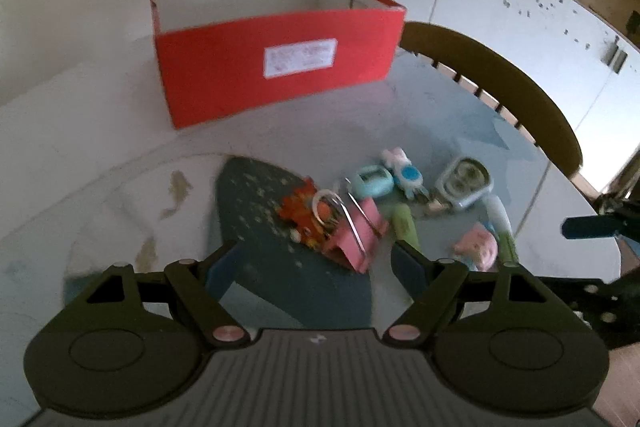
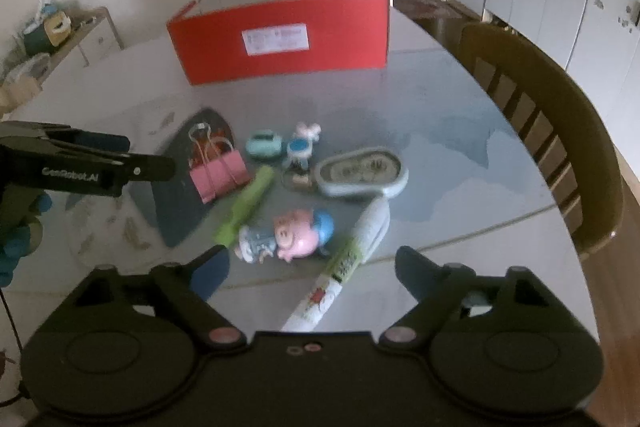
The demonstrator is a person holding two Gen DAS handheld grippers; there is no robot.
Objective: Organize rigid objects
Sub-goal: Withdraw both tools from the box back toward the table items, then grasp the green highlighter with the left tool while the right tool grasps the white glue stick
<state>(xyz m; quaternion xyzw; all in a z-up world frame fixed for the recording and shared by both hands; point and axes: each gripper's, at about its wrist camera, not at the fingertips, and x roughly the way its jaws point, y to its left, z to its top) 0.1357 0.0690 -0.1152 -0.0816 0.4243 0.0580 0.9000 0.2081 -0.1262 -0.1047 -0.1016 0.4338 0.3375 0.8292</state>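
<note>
A huddle of small rigid things lies at the middle of the glossy round table [image 2: 460, 131]: a pink binder clip [image 2: 218, 173] with wire handles, an orange trinket [image 1: 300, 213] touching it, a green tube [image 2: 248, 205], a pig figure [image 2: 298, 233] in pink with a blue cap lying on its side, a white-and-green marker [image 2: 352, 259], an oval pale-blue case [image 2: 362, 171], a small teal gadget [image 2: 262, 143] and a blue-and-white toy [image 2: 301, 147]. The clip rests on a dark speckled patch [image 2: 180, 211] of the table. Behind them, toward the upper centre of the frame, stands an open red box [image 2: 280, 39] with a white label [image 2: 275, 39] whose print is too blurred to read. The left tongs [image 1: 316, 263] are spread wide above the clip, gripping nothing. The right tongs [image 2: 312, 273] are also wide apart with nothing clamped, the marker and the pig lying between them in the right wrist view. The left tongs' side reads "GenRobot.AI". A wooden chair [image 2: 560, 131] stands at right.
</note>
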